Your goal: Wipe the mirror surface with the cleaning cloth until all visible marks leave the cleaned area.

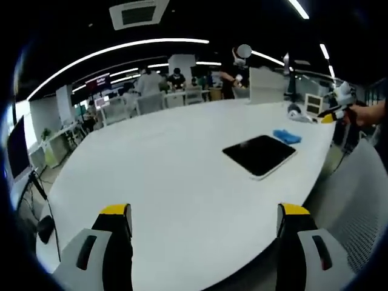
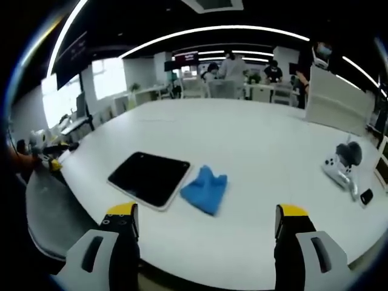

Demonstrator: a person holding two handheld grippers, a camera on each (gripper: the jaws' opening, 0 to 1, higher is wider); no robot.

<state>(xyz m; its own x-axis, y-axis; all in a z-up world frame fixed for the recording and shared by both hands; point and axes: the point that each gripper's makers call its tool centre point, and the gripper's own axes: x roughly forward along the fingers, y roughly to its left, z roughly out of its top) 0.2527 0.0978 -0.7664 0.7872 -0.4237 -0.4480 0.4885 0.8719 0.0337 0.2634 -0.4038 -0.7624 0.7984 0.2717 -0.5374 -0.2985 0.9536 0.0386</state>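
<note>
Both tongs, left [image 1: 205,221] and right [image 2: 205,221], wide open, empty; blue cloth [image 2: 205,188] right of mirror [image 2: 150,177] on table [image 2: 254,145], likely soft, light, best pinched at raised fold.

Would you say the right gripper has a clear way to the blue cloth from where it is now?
Probably yes. The right gripper is open, and the blue cloth lies just ahead between its jaws on the white table, beside the mirror, with nothing in between.

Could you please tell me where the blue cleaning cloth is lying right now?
In the right gripper view the cloth lies on the white table, right beside the dark mirror, ahead of the open right gripper.
</note>
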